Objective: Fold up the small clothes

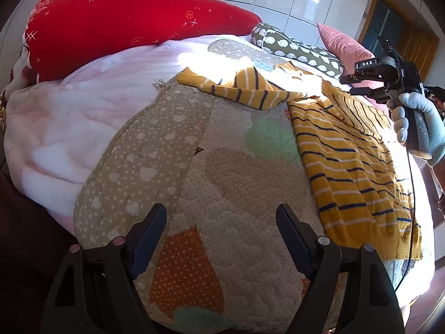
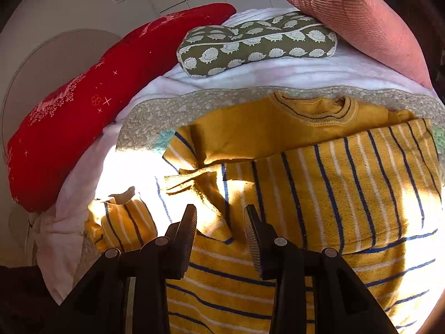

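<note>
A small yellow sweater with blue and white stripes [image 1: 353, 161] lies on a quilted patchwork mat [image 1: 222, 172] on the bed, one sleeve stretched out to the left [image 1: 250, 91]. In the right wrist view the sweater [image 2: 347, 183] is partly folded, its plain yellow inside and collar [image 2: 314, 108] showing at the top. My left gripper [image 1: 221, 220] is open and empty over the bare mat, left of the sweater. My right gripper [image 2: 219, 220] is open and empty just above the sweater's left part near the sleeve [image 2: 125, 222]. It also shows in the left wrist view [image 1: 350, 85], held by a gloved hand.
A red pillow [image 1: 125, 25], an olive hedgehog-print cushion [image 2: 256, 44] and a pink ribbed cushion [image 2: 361, 22] lie along the far side of the bed. A pink-white fleece blanket [image 1: 69, 128] is under the mat. A cable [image 1: 411, 194] hangs from the right gripper across the sweater.
</note>
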`<state>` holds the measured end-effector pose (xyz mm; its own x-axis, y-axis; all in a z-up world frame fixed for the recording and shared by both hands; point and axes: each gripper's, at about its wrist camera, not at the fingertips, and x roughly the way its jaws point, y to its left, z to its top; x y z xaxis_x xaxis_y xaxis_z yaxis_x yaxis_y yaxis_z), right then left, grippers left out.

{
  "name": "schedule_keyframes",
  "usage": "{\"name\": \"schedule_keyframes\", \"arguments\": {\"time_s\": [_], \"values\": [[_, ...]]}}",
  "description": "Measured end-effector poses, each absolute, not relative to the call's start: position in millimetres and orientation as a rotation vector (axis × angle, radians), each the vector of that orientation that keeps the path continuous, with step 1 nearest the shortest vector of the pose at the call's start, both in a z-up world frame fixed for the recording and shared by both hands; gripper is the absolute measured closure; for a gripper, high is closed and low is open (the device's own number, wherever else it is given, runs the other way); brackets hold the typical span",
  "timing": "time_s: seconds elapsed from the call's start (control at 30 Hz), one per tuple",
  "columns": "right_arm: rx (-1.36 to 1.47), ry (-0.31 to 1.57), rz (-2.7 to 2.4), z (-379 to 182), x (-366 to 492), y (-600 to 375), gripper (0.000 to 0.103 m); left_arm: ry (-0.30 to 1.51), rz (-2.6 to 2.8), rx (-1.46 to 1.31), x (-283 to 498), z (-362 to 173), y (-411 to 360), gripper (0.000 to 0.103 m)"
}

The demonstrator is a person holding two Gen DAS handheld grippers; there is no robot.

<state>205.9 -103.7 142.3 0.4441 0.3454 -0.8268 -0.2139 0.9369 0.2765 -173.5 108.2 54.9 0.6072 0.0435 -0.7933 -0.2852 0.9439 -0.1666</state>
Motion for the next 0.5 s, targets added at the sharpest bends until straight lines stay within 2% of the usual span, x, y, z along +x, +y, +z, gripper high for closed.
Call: {"name": "schedule_keyframes", "arguments": {"time_s": [0.17, 0.27, 0.37, 0.5], "values": [[0.206, 1.048, 0.166, 131, 203, -186, 0.065, 0.893, 0.182, -0.273, -172, 61, 102, 0.023], [0.325, 1.105, 0.110, 106, 206, -252, 0.065, 0.878, 0.154, -0.258, -161, 68, 97, 0.023], [0.292, 1.159, -0.101, 80, 203, -308, 0.065, 0.882, 0.119, -0.264, -146, 71, 88, 0.023], [0.496, 1.053, -0.106, 85, 165, -372, 0.065, 0.942, 0.043, -0.303, -131, 63, 71, 0.023]]}}
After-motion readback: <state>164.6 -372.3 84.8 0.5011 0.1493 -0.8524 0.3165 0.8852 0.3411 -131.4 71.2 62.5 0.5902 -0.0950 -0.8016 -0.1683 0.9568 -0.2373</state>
